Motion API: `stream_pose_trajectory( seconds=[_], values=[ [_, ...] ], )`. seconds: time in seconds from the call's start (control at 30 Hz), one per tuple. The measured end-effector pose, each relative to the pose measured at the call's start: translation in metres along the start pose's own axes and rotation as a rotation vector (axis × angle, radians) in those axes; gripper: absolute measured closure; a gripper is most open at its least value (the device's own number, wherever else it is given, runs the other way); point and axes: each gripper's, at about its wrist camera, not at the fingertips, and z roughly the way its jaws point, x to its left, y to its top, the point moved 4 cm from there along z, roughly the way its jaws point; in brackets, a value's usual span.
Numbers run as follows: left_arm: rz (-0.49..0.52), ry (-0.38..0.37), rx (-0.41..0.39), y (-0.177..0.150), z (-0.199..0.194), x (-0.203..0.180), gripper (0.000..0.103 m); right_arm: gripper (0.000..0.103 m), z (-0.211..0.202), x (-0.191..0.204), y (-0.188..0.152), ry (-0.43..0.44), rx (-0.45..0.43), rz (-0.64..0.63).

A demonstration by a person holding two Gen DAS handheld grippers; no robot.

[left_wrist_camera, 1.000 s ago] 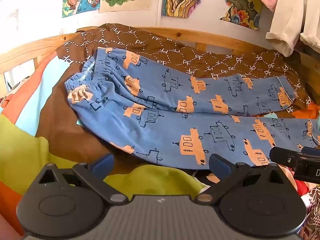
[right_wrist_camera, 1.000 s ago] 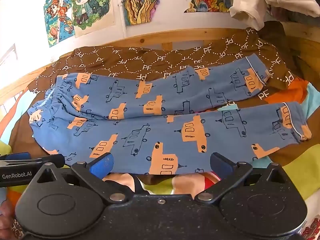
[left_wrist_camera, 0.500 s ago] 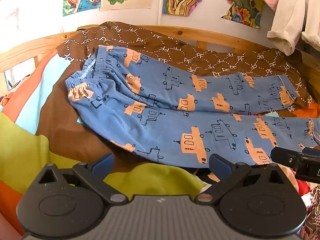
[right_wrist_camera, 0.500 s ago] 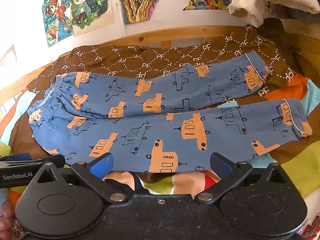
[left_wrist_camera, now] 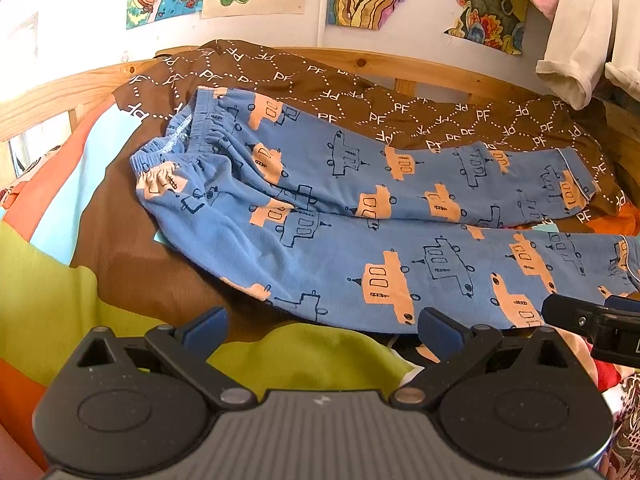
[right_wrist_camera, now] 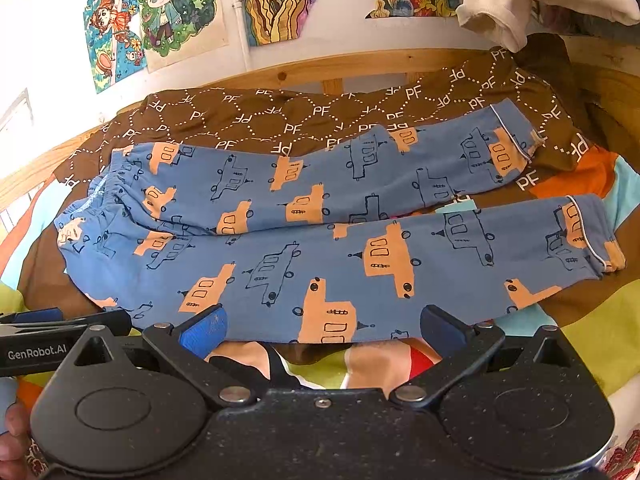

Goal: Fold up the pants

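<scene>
Lying flat beyond both spread tongs: pants.

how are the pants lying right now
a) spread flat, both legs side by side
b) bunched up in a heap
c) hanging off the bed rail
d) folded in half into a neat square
a: the blue pants lie flat on the bedding, both legs stretched out side by side.

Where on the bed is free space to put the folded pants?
Free: the brown and green cover left of the waistband, and the green patch below the near leg cuff. Crowded: the middle, under the pants.
</scene>
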Motion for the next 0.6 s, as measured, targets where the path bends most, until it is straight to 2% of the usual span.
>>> stream_pose_trajectory(
  seconds=[0.6],
  values=[
    [-0.004, 0.021, 0.053, -0.0019, 0.0053, 0.0003, 0.0, 0.001, 0.0047, 0.0009, -0.003, -0.013, 0.051, -0.006]
  ],
)
